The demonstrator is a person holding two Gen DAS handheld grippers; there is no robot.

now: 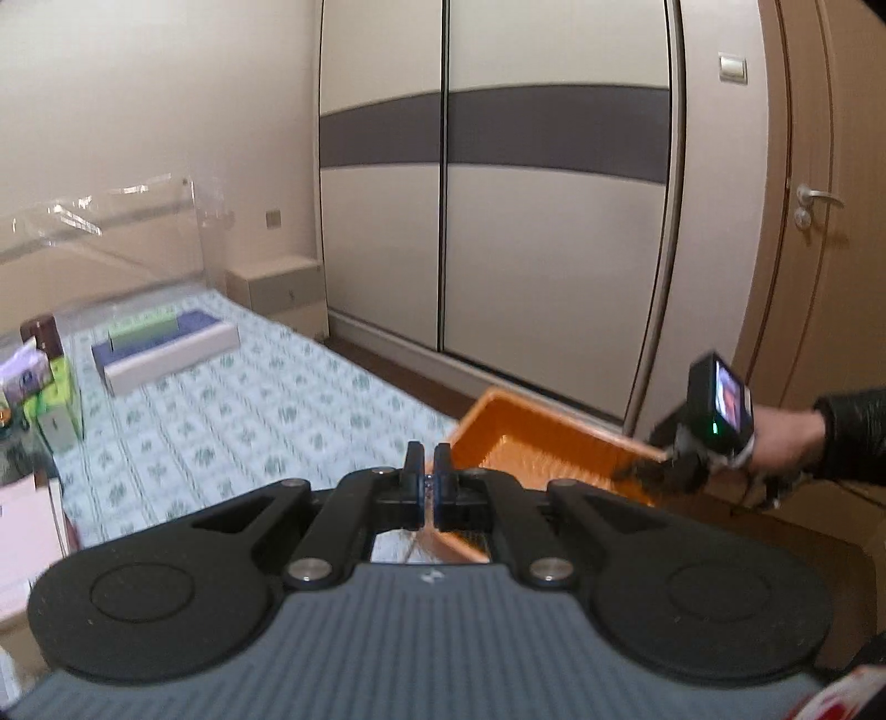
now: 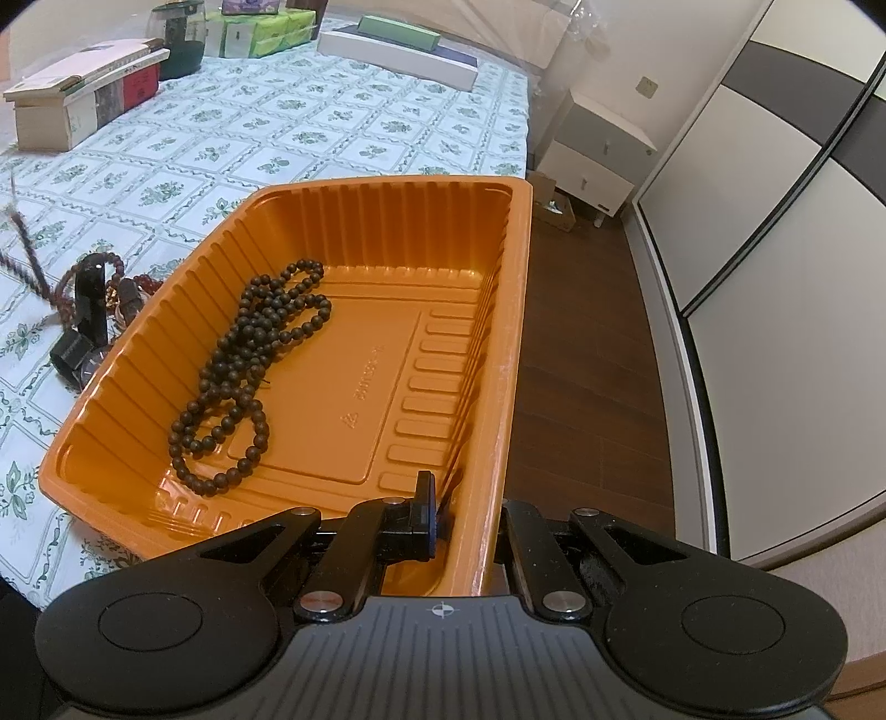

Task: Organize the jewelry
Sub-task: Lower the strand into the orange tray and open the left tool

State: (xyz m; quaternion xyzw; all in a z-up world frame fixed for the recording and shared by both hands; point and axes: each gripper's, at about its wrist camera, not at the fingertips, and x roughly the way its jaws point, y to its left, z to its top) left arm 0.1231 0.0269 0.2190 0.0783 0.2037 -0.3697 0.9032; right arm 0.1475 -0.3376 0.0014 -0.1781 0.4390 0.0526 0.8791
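An orange plastic tray [image 2: 387, 185] stands at the table's right edge, with a long dark bead necklace [image 2: 249, 376] lying in it. My right gripper [image 2: 448, 520] is shut on the tray's near right wall, one finger inside and one outside. The left wrist view shows that gripper [image 1: 653, 471] at the tray [image 1: 531, 437], held by a hand in a black sleeve. My left gripper [image 1: 426, 479] is shut above the table, pinching a thin reddish bead strand [image 2: 25, 243] that hangs taut and blurred. More jewelry [image 2: 94, 299], with a black bangle and a watch, is heaped left of the tray.
On the flowered tablecloth [image 2: 332, 127] sit flat boxes [image 2: 72, 94], green packs [image 2: 266, 30] and a white box [image 1: 166, 354] at the far side. A clear plastic sheet [image 1: 111, 221] rises behind. The wardrobe [image 1: 498, 221], a nightstand [image 2: 598, 155] and wood floor lie beyond the table's right edge.
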